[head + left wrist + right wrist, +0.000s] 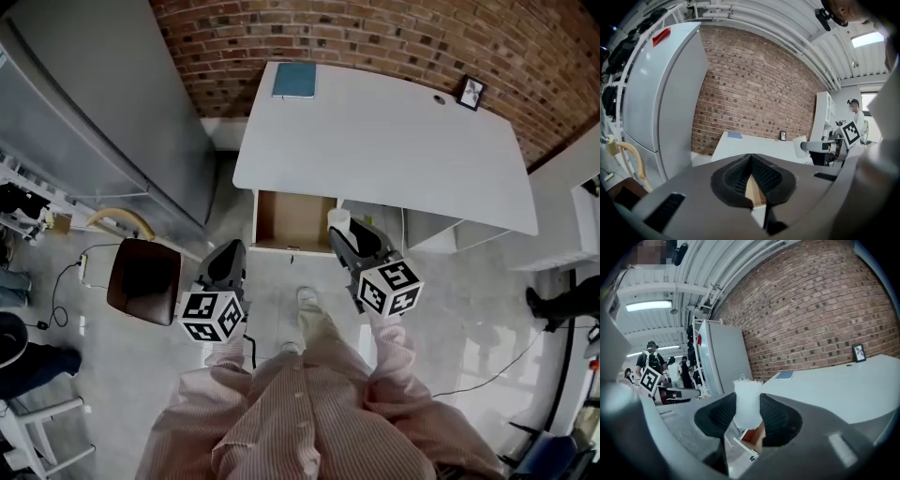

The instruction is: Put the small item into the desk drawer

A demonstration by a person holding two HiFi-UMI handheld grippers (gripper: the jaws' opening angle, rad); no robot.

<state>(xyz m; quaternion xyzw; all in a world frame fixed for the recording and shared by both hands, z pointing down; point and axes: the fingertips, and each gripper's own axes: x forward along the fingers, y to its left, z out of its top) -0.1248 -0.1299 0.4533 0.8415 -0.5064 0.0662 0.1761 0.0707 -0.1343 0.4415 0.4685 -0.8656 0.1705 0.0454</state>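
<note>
The step in hand looks like the carry to the open drawer with its bare, light wooden box (pixel 292 219), which stands pulled out from under the front edge of the smooth white desk with rounded corners (pixel 380 141). The right gripper (pixel 344 238) is clenched on the small white item, a soft stubby cylinder with a frayed, fibrous top (pixel 747 402). The ribbed black pads pinch its lower half, and it hangs just off the drawer's right front corner, above the pale floor and not yet over the box. To do this well, I would bring the item left and forward until it sits squarely over the drawer's wooden bottom. Then lower it below the side walls before letting go, since something this light and fluffy could catch on a pad or roll off an edge. A gentle squeeze should be enough, because the material looks easily crushed. The left gripper (pixel 751 174) is closed with nothing between its textured pads and hovers off the drawer's left front corner, well placed to steady or push the drawer. A flat teal notebook (pixel 294 81) lies on the desktop behind the drawer, by the rough red brick wall (pixel 375 33).
</note>
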